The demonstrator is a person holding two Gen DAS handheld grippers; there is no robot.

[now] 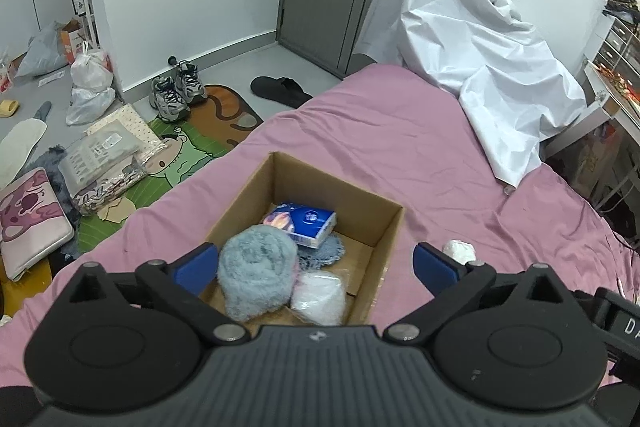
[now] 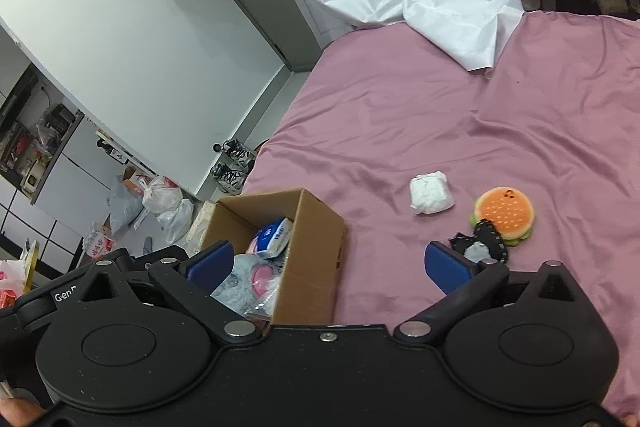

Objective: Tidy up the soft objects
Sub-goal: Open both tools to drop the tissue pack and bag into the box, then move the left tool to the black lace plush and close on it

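Observation:
An open cardboard box (image 1: 384, 223) sits on the pink bed. It holds a fluffy blue-grey roll (image 1: 256, 271), a blue tissue pack (image 1: 304, 221) and a white bagged item (image 1: 320, 297). My left gripper (image 1: 316, 267) is open and empty just above the box's near side. The box also shows in the right wrist view (image 2: 316, 251). My right gripper (image 2: 330, 265) is open and empty over the box's right wall. A white wrapped bundle (image 2: 430, 193), a plush burger (image 2: 504, 215) and a small black-and-grey item (image 2: 480, 247) lie on the bed to the right.
A crumpled white sheet (image 1: 480, 67) covers the bed's far end. The bed's left edge drops to a floor with sneakers (image 1: 176, 93), plastic bags (image 1: 90, 83), a cartoon mat (image 1: 192, 151) and a cushion (image 1: 32, 219). Shelving (image 1: 616, 67) stands at the right.

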